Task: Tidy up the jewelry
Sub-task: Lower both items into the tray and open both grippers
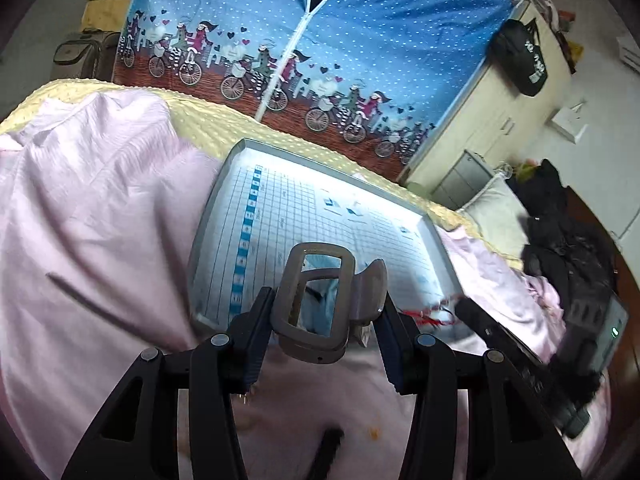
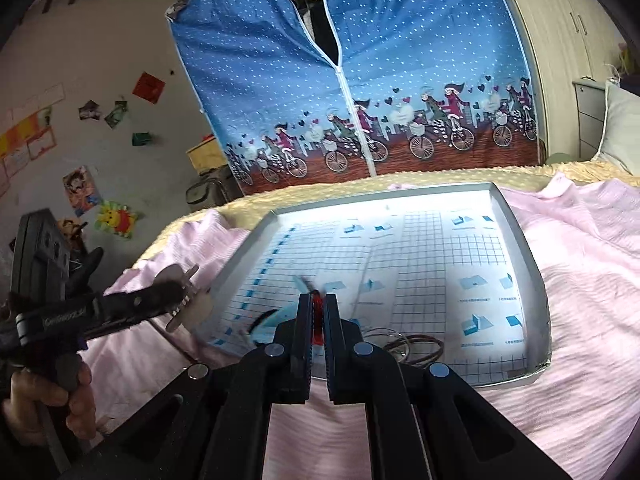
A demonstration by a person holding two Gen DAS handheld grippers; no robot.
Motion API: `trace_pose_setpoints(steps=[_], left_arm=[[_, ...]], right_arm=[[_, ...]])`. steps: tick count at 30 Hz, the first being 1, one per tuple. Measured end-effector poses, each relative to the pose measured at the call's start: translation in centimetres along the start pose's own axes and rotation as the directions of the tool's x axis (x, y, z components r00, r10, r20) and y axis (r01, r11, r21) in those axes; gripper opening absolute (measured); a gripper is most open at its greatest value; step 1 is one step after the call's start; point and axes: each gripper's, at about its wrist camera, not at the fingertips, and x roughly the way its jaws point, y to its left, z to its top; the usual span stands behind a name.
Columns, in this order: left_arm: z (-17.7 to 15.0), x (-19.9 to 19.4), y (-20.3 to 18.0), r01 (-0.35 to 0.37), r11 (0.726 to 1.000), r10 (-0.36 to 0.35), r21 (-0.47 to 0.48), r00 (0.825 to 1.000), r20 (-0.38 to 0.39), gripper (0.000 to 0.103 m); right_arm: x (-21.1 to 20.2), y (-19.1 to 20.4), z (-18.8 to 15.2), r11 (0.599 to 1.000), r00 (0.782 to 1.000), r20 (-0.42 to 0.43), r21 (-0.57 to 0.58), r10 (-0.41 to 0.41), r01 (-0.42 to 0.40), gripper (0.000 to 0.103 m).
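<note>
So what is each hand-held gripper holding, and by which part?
Left hand-held gripper: grey hair claw clip, clamped across its sides. Right hand-held gripper: red item, pinched at its end.

Ahead of the right gripper [image 2: 318, 312] most of the tray [image 2: 534, 268] floor lies bare; only bracelets [image 2: 412, 346] lie just right of its tips. The left gripper [image 2: 188, 300] with its hair claw [image 1: 316, 300] crowds the tray's left edge.

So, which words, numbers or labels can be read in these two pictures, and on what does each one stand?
No text can be read with certainty.
Printed sheet in the tray: captions and blue column figures, too small.
Left gripper: white lettering on its body, blurred.
Black bag: white marks, illegible.
</note>
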Motion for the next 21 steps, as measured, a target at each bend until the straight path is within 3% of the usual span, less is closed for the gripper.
trace_pose_setpoints(steps=[7,18,21], left_arm=[[-0.4,3.6,0.9,-0.057,0.998,0.058,0.023,0.997,-0.048,0.043],[-1.5,4.4,0.5,-0.091,0.993,0.098,0.079,0.992,-0.084,0.044],[-1.5,4.3,0.5,-0.109,0.990,0.117,0.084,0.989,-0.088,0.045]], right_arm=[[2.1,-0.8,-1.0,0.999,0.998,-0.056,-0.021,-0.029,0.028,0.006],[2.2,-0.2,-1.6,0.994,0.994,-0.081,-0.089,-0.071,0.063,0.006],[2.0,-0.1,-1.5,0.992,0.994,-0.078,-0.098,-0.082,0.074,0.014]])
